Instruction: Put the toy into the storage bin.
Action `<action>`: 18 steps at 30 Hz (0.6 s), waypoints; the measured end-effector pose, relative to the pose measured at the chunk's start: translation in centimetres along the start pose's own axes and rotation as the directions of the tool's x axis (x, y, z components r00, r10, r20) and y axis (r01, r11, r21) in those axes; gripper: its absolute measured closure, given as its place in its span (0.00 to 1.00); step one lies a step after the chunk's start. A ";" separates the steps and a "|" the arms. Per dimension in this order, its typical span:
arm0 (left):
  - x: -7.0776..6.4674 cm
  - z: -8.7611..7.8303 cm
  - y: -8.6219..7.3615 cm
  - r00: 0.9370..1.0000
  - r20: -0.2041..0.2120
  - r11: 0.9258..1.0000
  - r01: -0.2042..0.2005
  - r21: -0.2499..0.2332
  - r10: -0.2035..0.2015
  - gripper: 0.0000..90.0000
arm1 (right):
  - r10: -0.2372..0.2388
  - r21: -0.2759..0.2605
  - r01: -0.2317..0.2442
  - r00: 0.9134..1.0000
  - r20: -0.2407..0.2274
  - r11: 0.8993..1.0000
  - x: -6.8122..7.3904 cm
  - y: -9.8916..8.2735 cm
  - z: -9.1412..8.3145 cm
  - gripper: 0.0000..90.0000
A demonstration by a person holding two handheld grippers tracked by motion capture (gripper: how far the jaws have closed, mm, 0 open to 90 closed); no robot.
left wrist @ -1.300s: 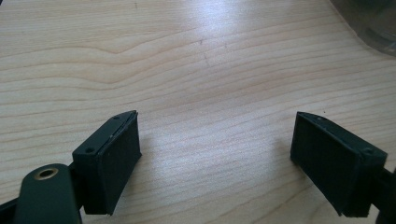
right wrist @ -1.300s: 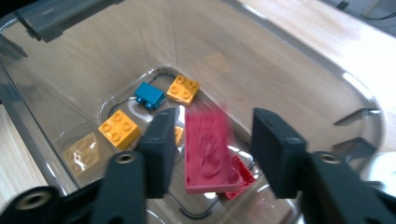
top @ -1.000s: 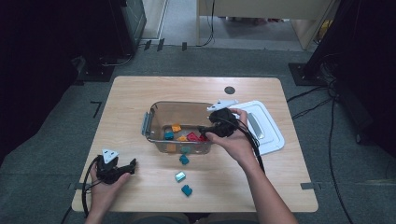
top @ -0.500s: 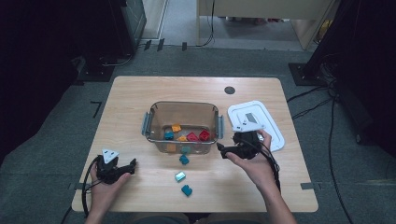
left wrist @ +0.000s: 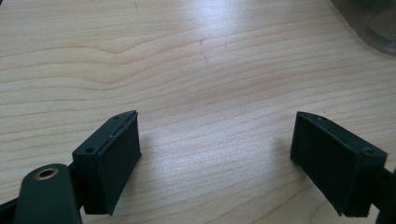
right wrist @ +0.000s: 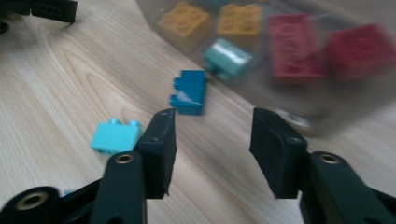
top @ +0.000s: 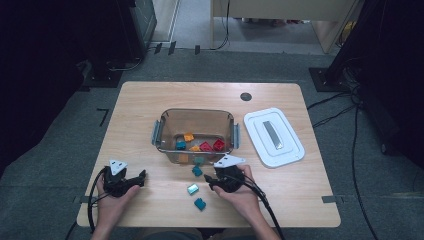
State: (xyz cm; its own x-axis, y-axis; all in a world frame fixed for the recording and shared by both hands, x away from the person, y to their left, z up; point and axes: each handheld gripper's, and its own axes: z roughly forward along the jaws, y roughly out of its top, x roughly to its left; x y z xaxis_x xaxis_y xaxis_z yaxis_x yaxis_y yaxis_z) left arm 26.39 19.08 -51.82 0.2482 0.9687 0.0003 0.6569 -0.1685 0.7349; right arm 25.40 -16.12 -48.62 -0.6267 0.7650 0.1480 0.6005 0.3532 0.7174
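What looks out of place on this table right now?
Three blue bricks lie loose on the table in front of the clear container, while the other bricks sit inside it. The container's white lid lies off to its right.

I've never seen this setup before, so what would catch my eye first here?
The clear bin mid-table, holding red, orange and teal bricks, with its white lid lying to its right. Three loose teal bricks lie in front of it, where the right gripper hovers, nothing between its jaws, which have just been closing.
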 end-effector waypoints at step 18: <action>0.0 0.0 0.0 1.000 0.001 1.000 0.001 0.000 -0.001 0.17 | -0.031 -0.009 0.032 0.998 0.050 0.999 2.4 -0.1 4.5 0.75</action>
State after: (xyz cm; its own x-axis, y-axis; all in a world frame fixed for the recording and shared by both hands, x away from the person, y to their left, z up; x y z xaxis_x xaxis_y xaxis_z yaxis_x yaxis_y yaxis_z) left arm 26.39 19.08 -51.83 0.2480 0.9688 -0.0011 0.6572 -0.1674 0.7349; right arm 26.10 -11.90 -51.42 -0.6197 0.7796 0.0911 0.5760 0.3728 0.7275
